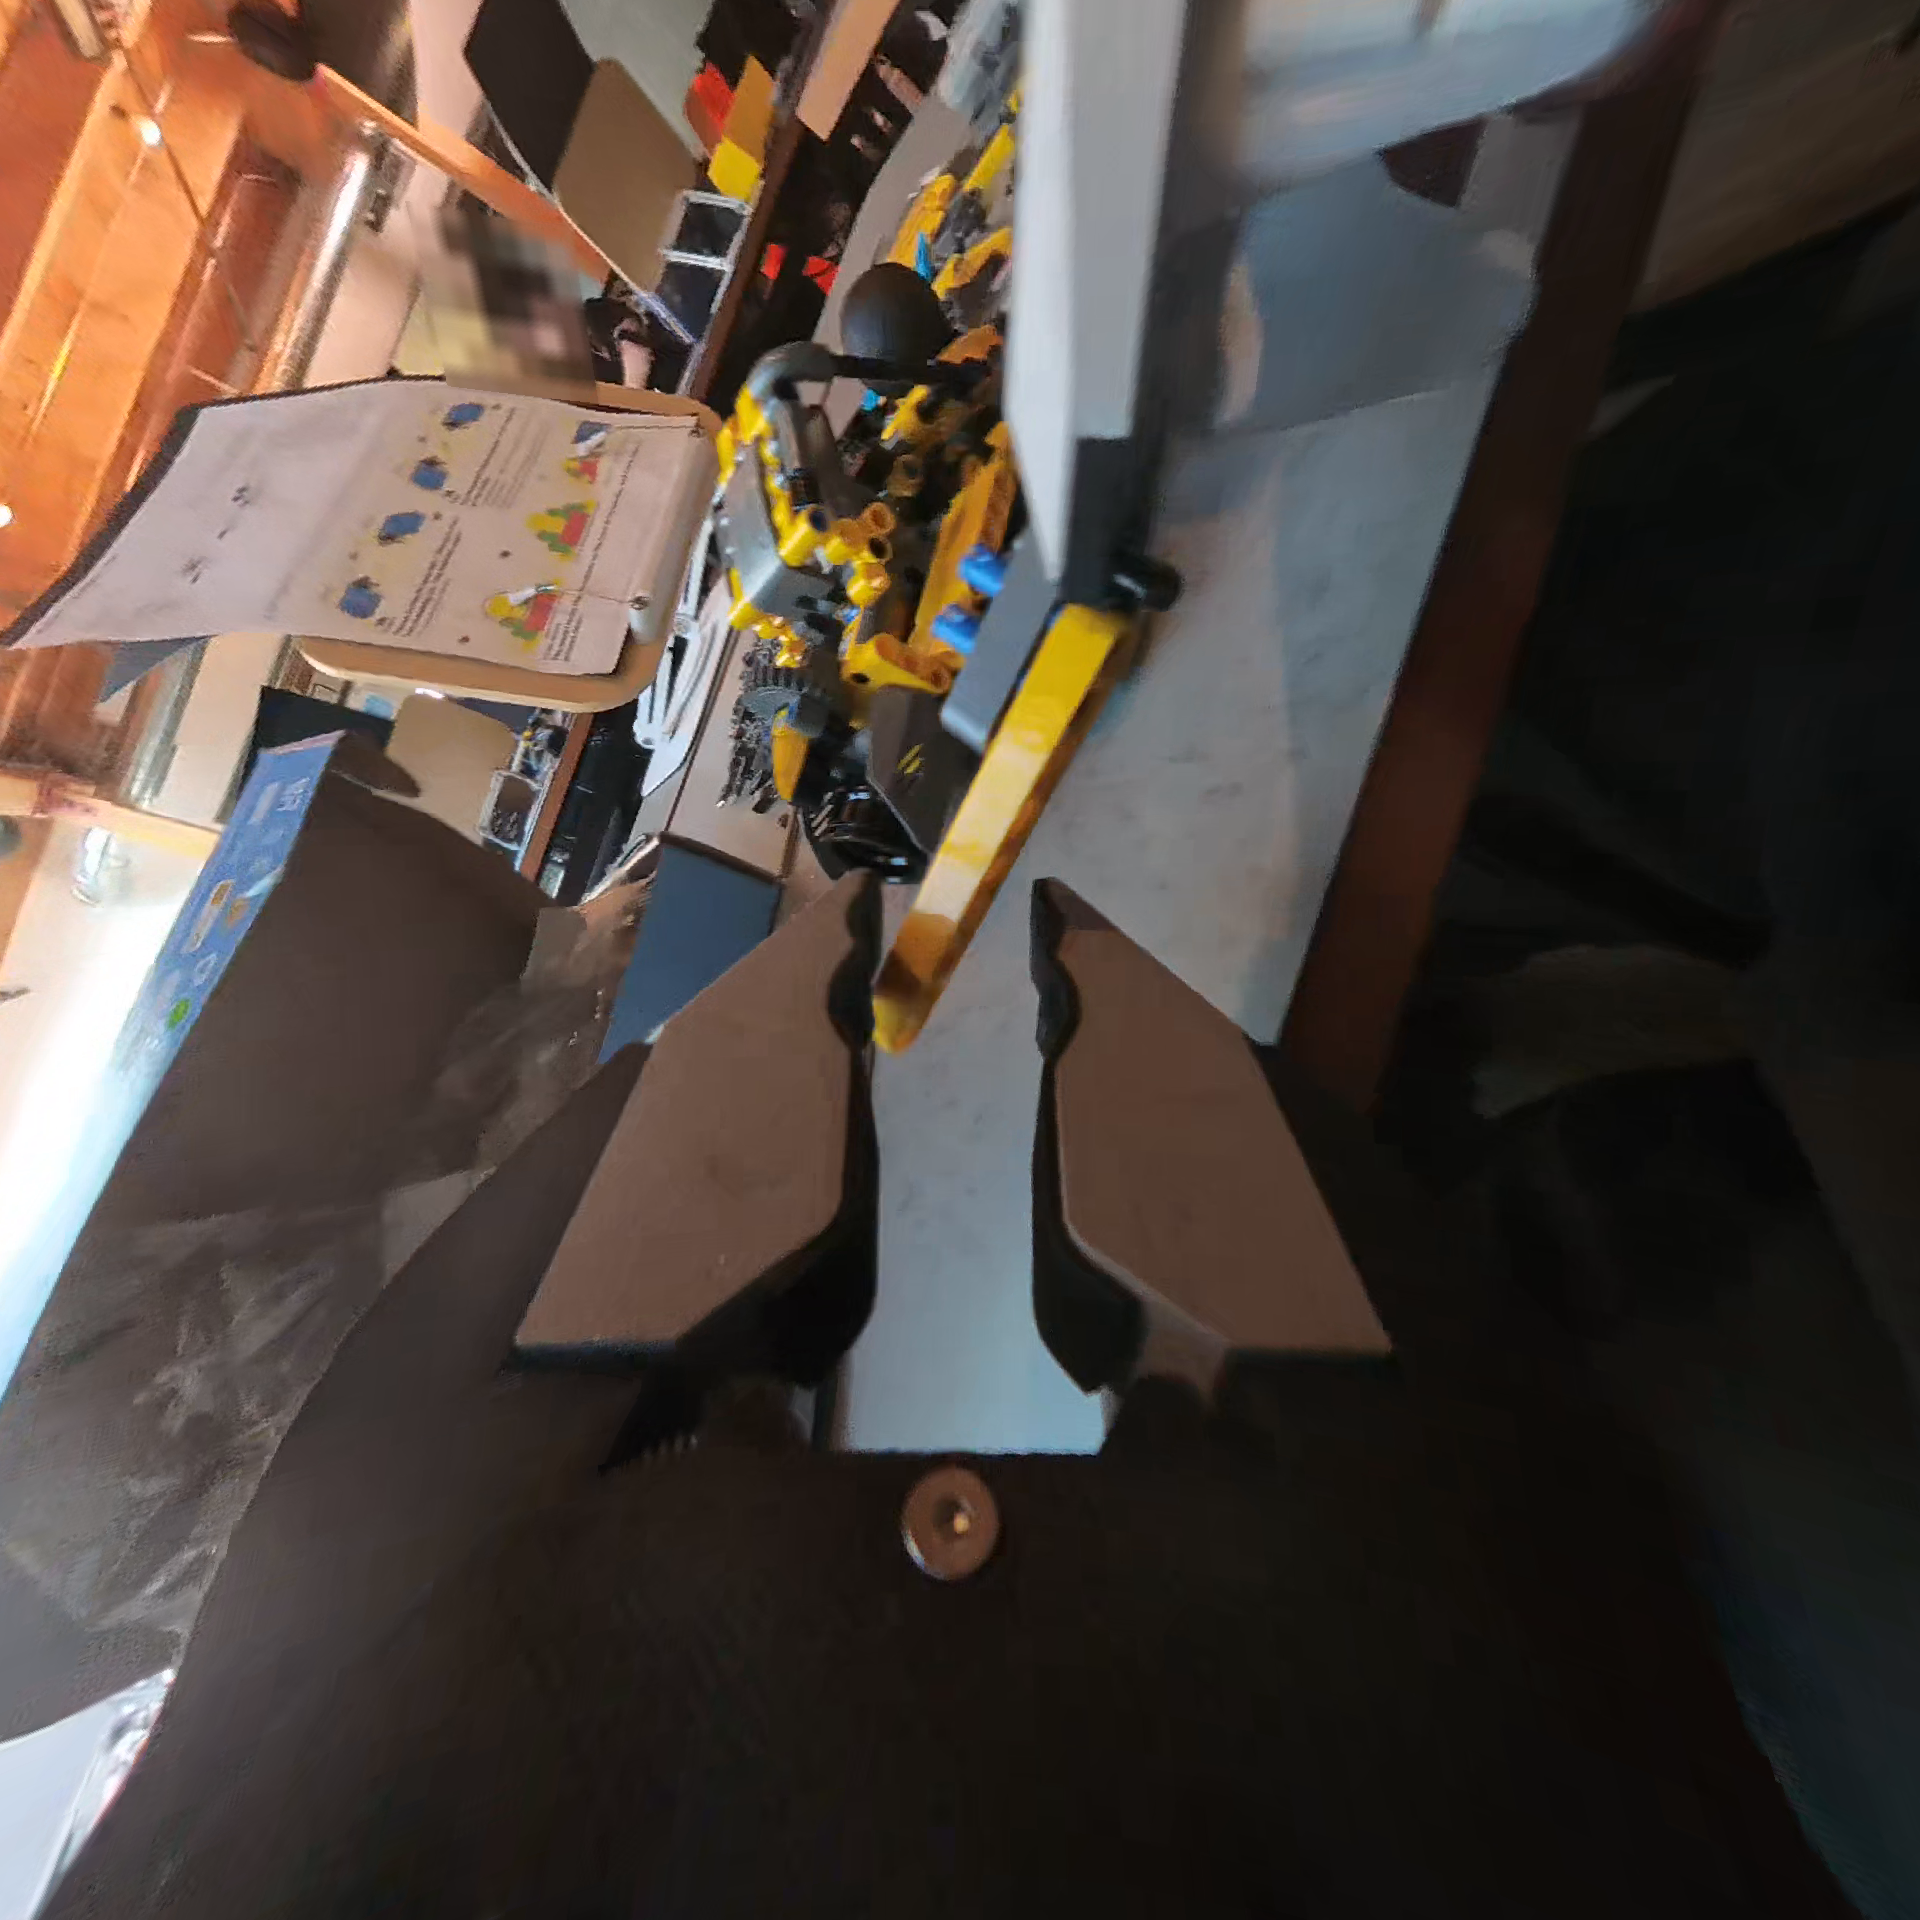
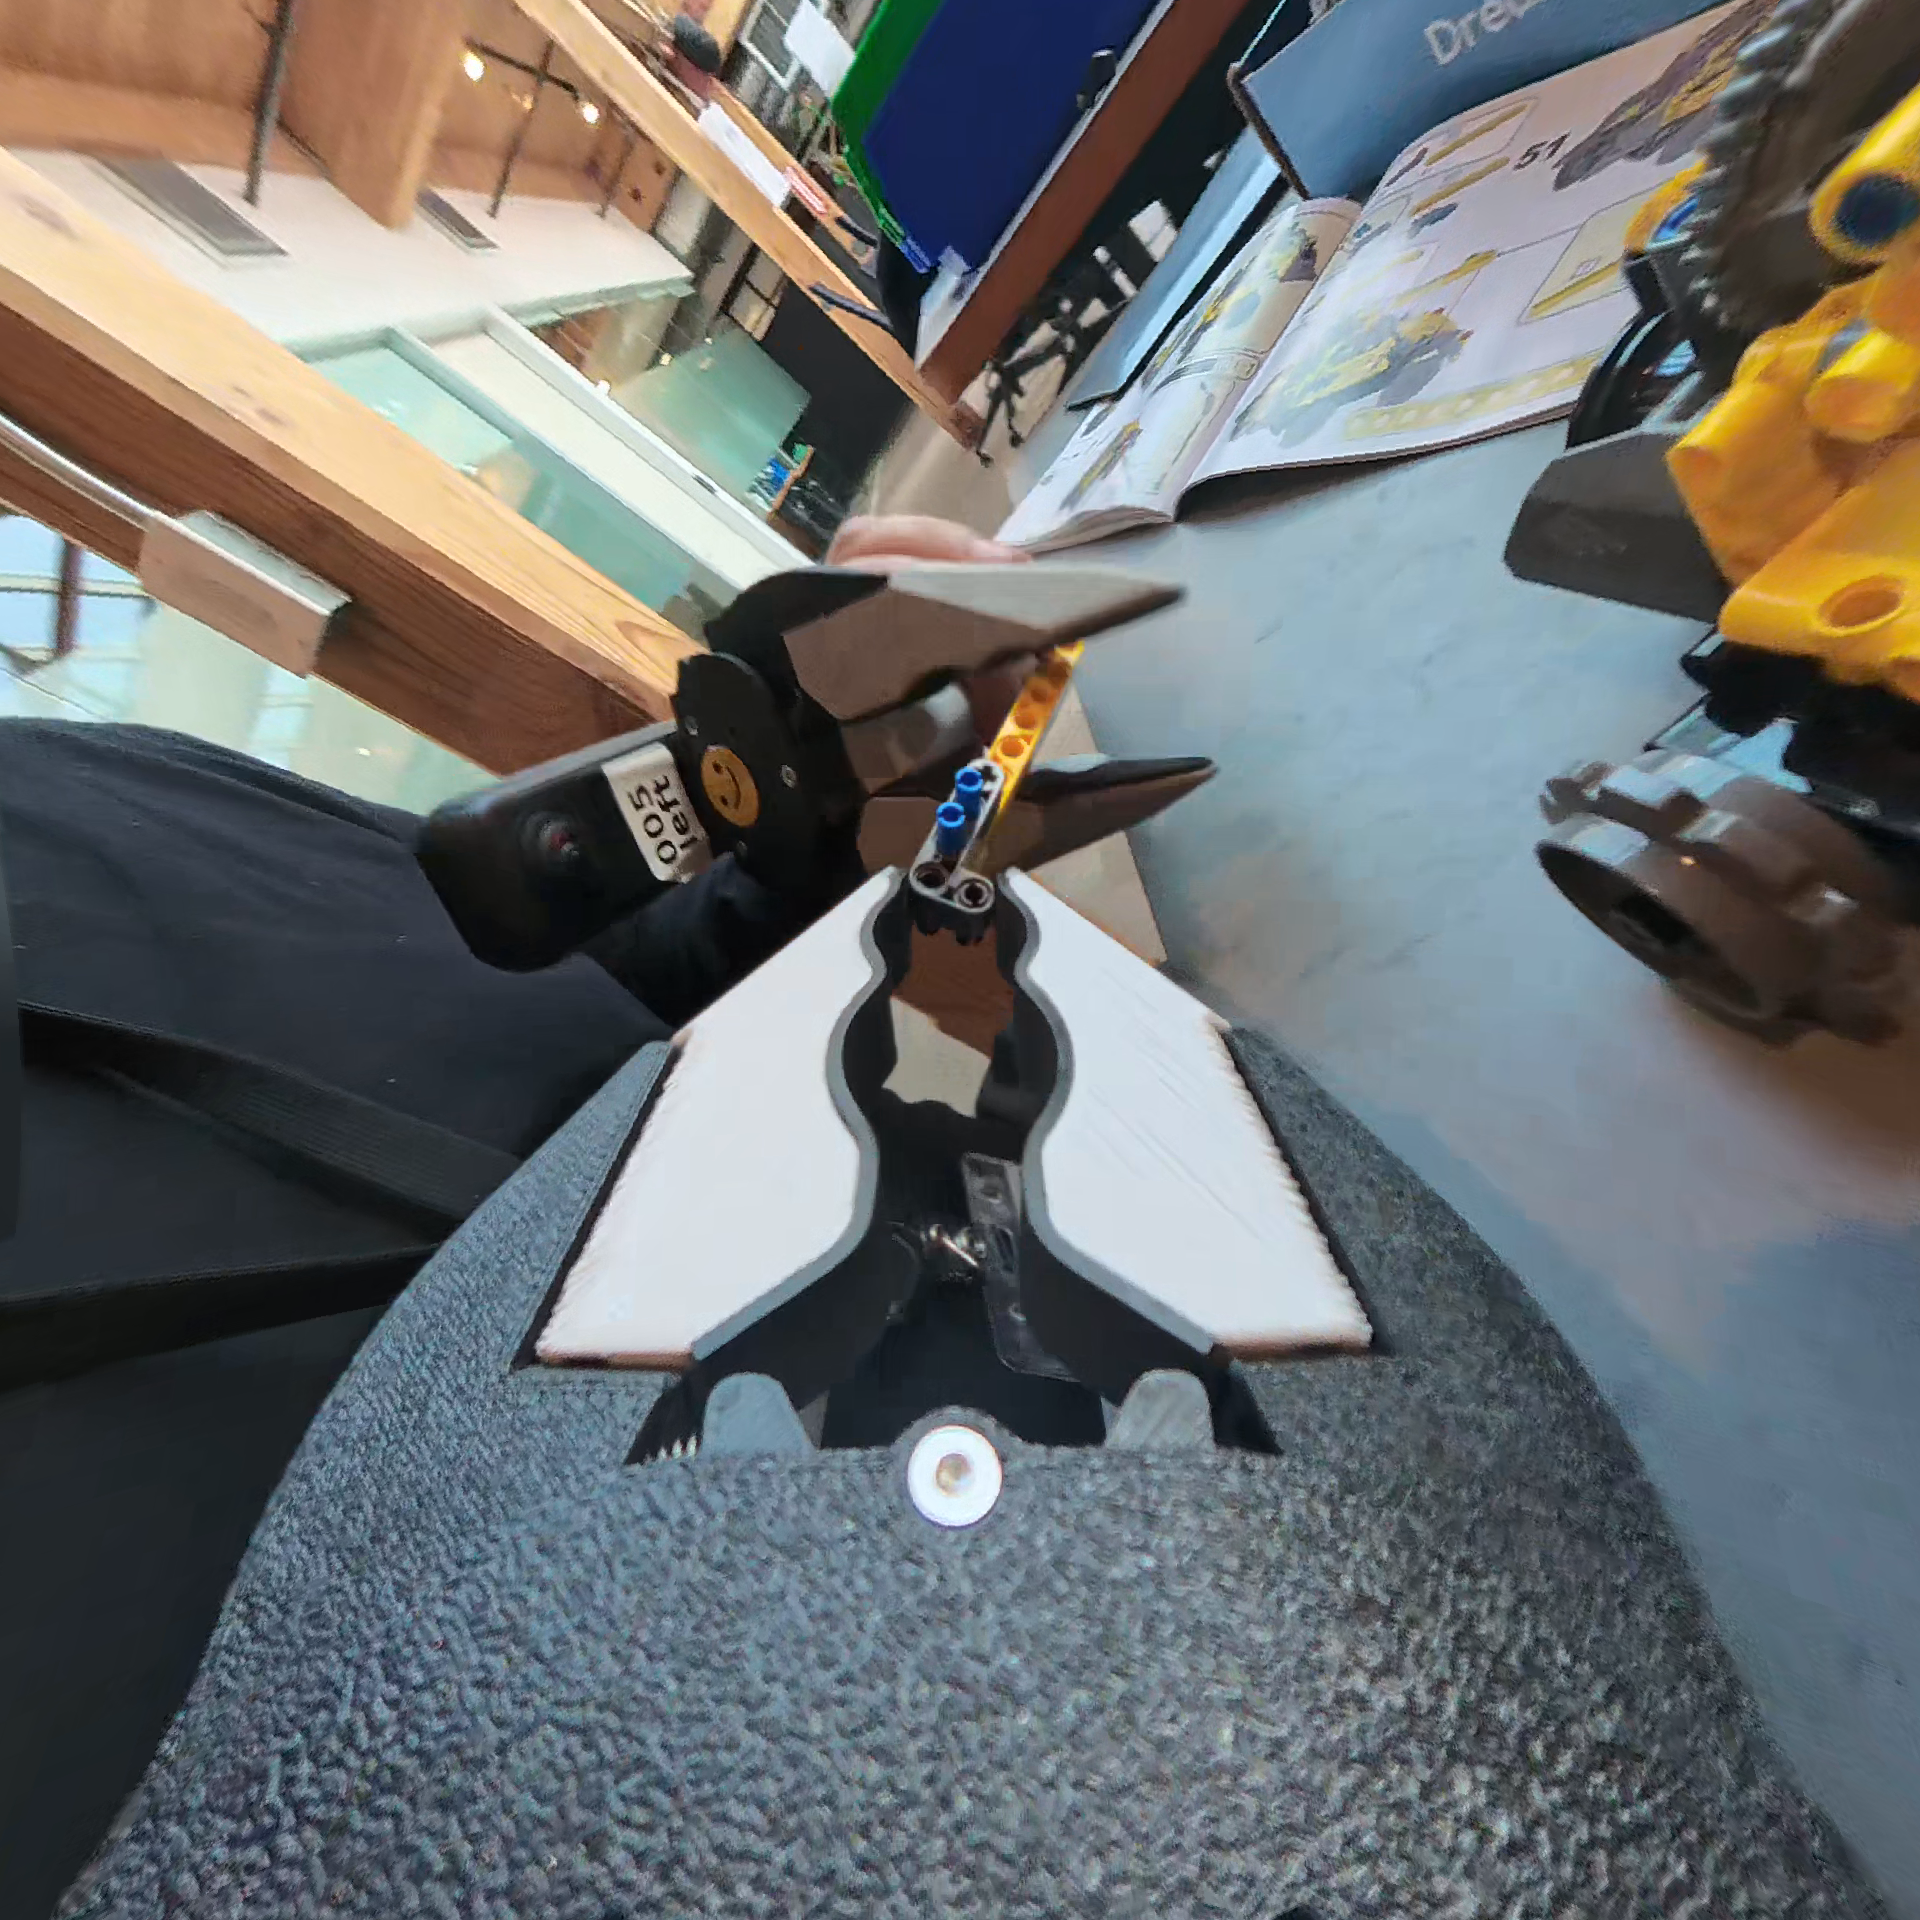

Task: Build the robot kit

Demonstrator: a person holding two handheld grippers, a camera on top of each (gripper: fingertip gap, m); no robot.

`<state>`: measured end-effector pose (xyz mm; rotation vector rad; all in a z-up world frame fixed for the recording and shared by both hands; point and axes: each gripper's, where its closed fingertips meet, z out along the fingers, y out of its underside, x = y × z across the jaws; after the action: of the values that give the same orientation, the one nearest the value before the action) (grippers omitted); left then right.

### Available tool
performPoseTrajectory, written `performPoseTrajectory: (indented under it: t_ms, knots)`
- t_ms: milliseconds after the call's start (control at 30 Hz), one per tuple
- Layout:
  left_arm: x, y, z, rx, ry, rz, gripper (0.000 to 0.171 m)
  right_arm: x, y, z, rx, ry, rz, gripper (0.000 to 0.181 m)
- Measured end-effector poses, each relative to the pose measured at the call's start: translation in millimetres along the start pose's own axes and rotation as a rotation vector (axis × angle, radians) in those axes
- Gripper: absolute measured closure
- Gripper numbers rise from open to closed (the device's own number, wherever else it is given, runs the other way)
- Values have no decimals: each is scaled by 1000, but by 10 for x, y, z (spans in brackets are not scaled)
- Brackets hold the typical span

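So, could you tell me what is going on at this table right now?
A person is working with two handheld grippers over a grey table. The right gripper is shut on the dark end piece of a yellow beam with blue pins. The left gripper, jaws open, sits around the beam's other end. A yellow brick vehicle and an open instruction booklet lie nearby.

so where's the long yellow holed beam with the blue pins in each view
Left wrist view: the long yellow holed plastic beam runs diagonally through the centre, its near end between the left hand-held gripper fingertips.
Right wrist view: centre, foreshortened, beyond the right hand-held gripper.
Shared landmark: the yellow brick vehicle model.
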<state>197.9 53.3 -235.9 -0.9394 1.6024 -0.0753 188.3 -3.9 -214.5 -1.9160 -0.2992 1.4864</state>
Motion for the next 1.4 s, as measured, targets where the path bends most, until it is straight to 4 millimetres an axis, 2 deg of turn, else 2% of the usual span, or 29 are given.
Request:
performPoseTrajectory:
  t_ms: [67, 133, 400, 533, 633, 767, 867, 967, 1167, 1233, 1300, 1400]
  knots:
    - [57, -11, 15, 0, 10, 34, 160, -40, 2, 35, -10, -37, 24, 166]
    - [49, -13, 1, 3, 2, 50, 164, -104, -13, 76, -9, -65, 17, 167]
    - [-51, -115, -21, 107, 10, -78, 165, -256, -193, 84, 52, -115, -35, 166]
    - [-130, -188, -65, 203, 54, -222, 165, -371, -229, 43, 69, -145, -88, 164]
    - [-234, -201, -72, 233, 78, -336, 166, -355, -312, 4, 92, -112, -120, 165]
    - [-233, -223, -61, 256, 154, -406, 166, -371, -411, -81, 100, -74, -201, 160]
    - [-229, -369, -171, 388, 275, -496, 166, -413, -477, -199, 70, -32, -378, 154]
    - [-148, -577, -341, 560, 491, -571, 167, -458, -482, -236, -19, 1, -569, 149]
    - [-69, -843, -700, 830, 868, -648, 166, -677, -369, 19, -183, 1, -1018, 137]
    - [26, -891, -810, 863, 1000, -634, 166, -802, -275, 88, -234, -102, -1057, 137]
    - [104, -948, -955, 910, 1122, -590, 166, -869, -270, 152, -255, -164, -1044, 136]
    - [211, -996, -984, 895, 1179, -500, 166, -914, -266, 225, -294, -204, -1011, 133]
